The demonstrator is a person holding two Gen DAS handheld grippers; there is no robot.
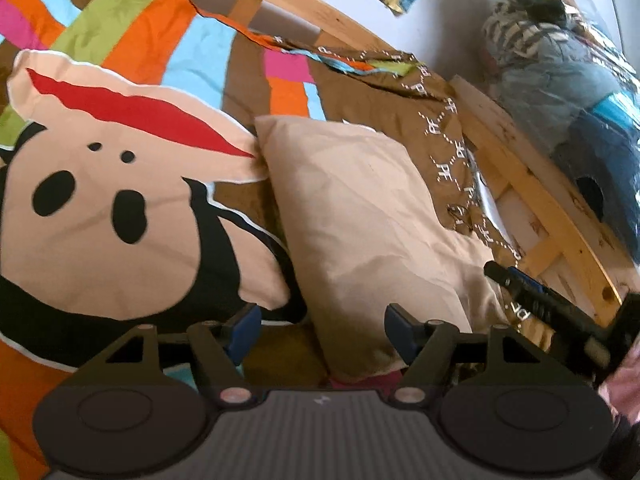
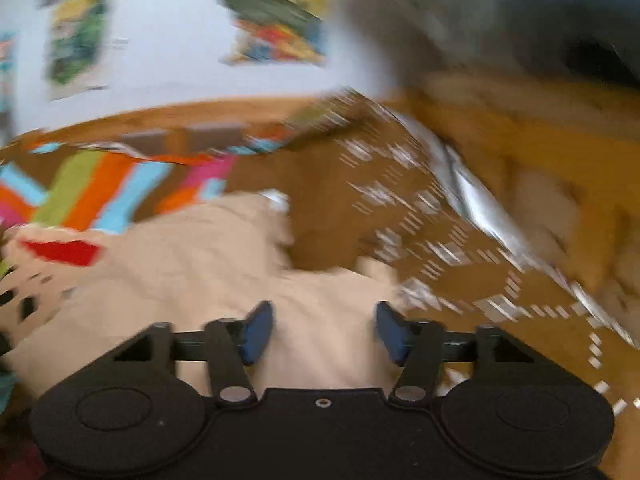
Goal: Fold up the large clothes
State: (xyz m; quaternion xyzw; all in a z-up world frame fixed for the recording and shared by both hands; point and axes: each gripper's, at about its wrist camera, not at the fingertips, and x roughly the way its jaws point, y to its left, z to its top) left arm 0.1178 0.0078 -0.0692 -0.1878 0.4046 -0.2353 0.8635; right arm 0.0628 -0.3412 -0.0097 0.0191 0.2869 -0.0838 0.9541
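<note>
Both tongs stood released, nothing between their blue pads. From the left wrist view, the left gripper (image 1: 320, 330) hung low over the near corner of a folded beige cloth (image 1: 372, 220), jaws spread wide to either side of that corner, not touching it as far as could be seen. The right gripper (image 1: 520, 280) entered this view from the right edge as a dark arm with a blue pad, its tip near the cloth's right border; the far end was cut off by the frame.

From the right wrist view, the right gripper (image 2: 324, 332) hovered with jaws apart above the same beige cloth (image 2: 224, 256), but heavy motion blur smeared everything there, so the cloth's outline and any contact could not be made out.

That cloth lay flat on the bed as a soft, lightly creased, roughly rectangular fold, its long axis running from the left gripper away toward the wooden bed frame (image 1: 532, 184). Its near edge was hidden behind the gripper body. Beside it, touching its left edge, lay a cartoon dog-face print (image 1: 108, 216) in cream, black and red, part of a brown cover with bright stripes (image 1: 132, 40). A brown fabric edge with white stitched pattern (image 1: 440, 152) bordered the cloth's right side.
</note>
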